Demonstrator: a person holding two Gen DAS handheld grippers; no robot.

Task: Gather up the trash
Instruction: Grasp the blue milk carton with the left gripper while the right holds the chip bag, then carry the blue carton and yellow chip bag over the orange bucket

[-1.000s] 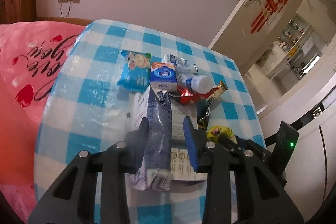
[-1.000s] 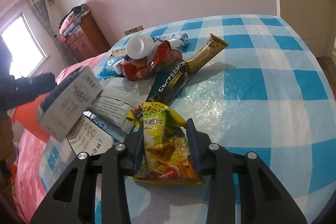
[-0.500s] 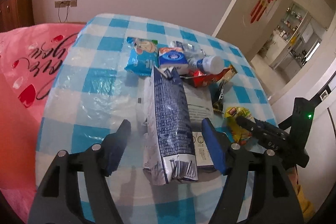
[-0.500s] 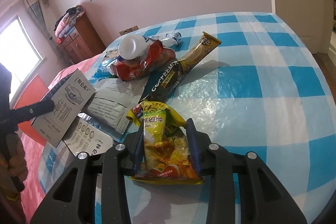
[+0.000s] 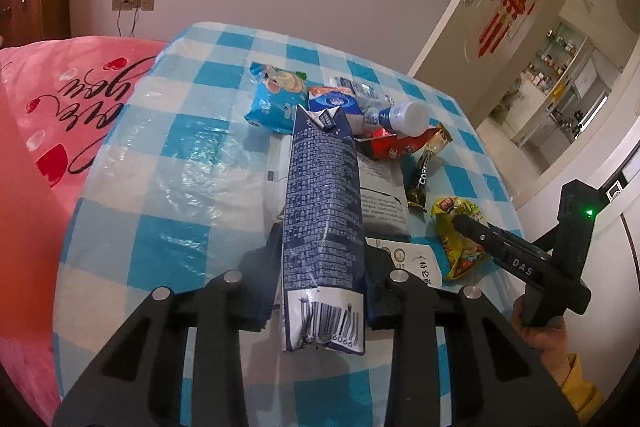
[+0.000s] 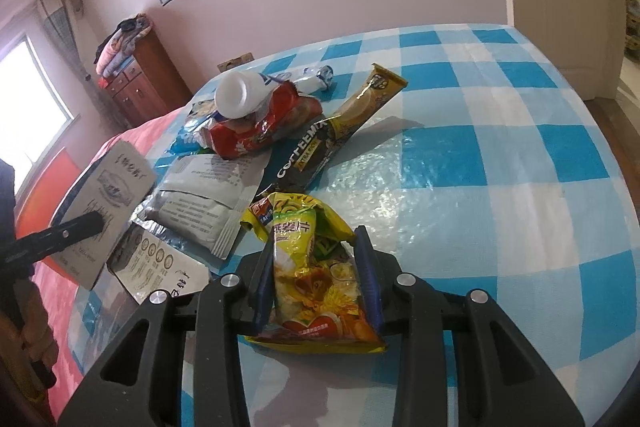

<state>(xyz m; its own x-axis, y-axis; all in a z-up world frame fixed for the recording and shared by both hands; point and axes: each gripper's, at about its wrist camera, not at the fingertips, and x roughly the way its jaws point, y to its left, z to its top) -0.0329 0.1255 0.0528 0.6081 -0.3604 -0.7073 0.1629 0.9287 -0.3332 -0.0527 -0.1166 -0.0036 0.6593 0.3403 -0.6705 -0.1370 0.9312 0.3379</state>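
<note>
Two grippers work over a bench [image 5: 160, 163] w/ a blue-white checked cover. The left gripper [image 5: 322, 267] has just been closing its fingers, and they now press both sides of a dark blue carton [image 5: 322, 219], which stands between them w/ its barcode end nearest the camera; digits "066" can be read under the barcode, other print too small to tell. In the right view the same carton shows a grey face w/ a drawing. The right gripper [image 6: 316, 279] has its fingers clamped on a yellow snack bag [image 6: 312, 275], Chinese characters on its label, lying on the bench near the front edge. Just beyond it lies a black-gold sachet [image 6: 340, 131] marked "COFFEEMIX", next to a red wrapper [image 6: 260, 123] w/ a white bottle [image 6: 240, 95] resting on top. A grey printed pouch [image 6: 200, 199] lies flat between carton and snack bag. Farther back are a light blue packet [image 5: 276, 99] w/ a cartoon face and a small blue-white box [image 5: 334, 103]. On the pink bedding [image 5: 60, 99] at left, script reads approx. "love you". The right gripper's body shows "DAS".
</note>
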